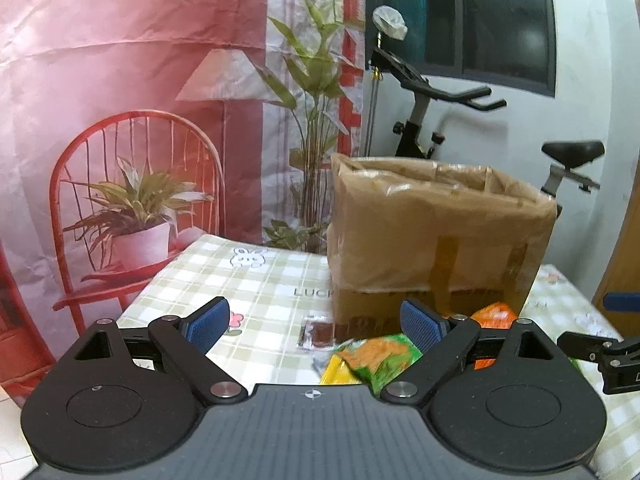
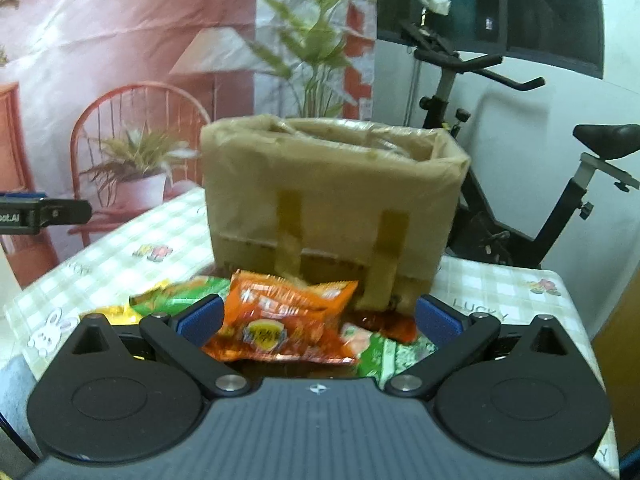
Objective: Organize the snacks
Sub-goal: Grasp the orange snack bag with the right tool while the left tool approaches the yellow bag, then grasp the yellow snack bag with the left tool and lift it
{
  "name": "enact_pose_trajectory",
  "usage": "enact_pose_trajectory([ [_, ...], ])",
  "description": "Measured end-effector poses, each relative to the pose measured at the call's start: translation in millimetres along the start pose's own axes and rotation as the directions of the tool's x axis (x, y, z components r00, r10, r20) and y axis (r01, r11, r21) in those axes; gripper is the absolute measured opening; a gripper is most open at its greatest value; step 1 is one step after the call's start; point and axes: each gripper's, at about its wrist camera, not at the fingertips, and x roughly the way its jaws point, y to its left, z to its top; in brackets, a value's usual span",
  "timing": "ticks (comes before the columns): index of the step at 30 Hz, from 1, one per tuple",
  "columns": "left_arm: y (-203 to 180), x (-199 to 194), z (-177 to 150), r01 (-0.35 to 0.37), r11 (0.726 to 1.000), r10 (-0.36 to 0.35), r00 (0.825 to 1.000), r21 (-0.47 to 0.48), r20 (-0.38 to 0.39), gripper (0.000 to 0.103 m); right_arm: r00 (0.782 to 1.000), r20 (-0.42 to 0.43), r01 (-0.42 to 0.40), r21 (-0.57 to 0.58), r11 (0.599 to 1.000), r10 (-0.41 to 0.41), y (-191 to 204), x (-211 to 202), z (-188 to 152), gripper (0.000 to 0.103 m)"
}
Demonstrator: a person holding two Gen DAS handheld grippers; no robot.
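Hovering over the snack pile, both grippers empty — pick step not yet begun. Right gripper spread wide, fingers either side of the orange pack but not touching it; seems lined up for that one. Left gripper likewise spread, nothing between the pads, aimed at the green pack on the near part of the table.

Snacks heaped on the table just in front of the box: orange pack on top, green packs under and beside it, a yellow one at the near side, partly hidden. A dark flat sachet apart from the heap, close to the box's base.

Box upright toward the far edge, top open, lined with plastic wrap and taped down the front — likely the destination, though contents hidden from here.

Next move, as judged: lower right gripper, close on the orange pack by its body, lift clear of the wall, drop inside. Crinkly film may slip; overlapping packs may drag along.

In the way: tall box wall right behind the pile. Exercise bike and printed backdrop beyond the table, no obstruction.
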Motion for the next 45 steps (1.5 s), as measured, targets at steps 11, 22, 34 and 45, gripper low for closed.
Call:
enact_pose_trajectory([
  [11, 11, 21, -12, 0.033, 0.999, -0.033, 0.998, -0.004, -0.046, 0.089, 0.999, -0.044, -0.021, 0.048, 0.999, 0.023, 3, 35, 10, 0.101],
  [22, 5, 51, -21, 0.070, 0.997, -0.069, 0.993, 0.012, -0.099, 0.082, 0.991, -0.127, -0.033, 0.112, 0.993, 0.047, 3, 94, 8, 0.103],
  [34, 13, 75, -24, 0.130, 0.990, -0.136, 0.974, -0.045, -0.181, 0.062, 0.970, -0.227, -0.062, 0.128, 0.990, 0.090, -1, 124, 5, 0.092],
  [45, 10, 71, -26, 0.167, 0.986, -0.169, 0.966, -0.026, -0.198, 0.053, 0.985, -0.115, -0.115, 0.115, 0.987, 0.128, 0, 96, 9, 0.073],
])
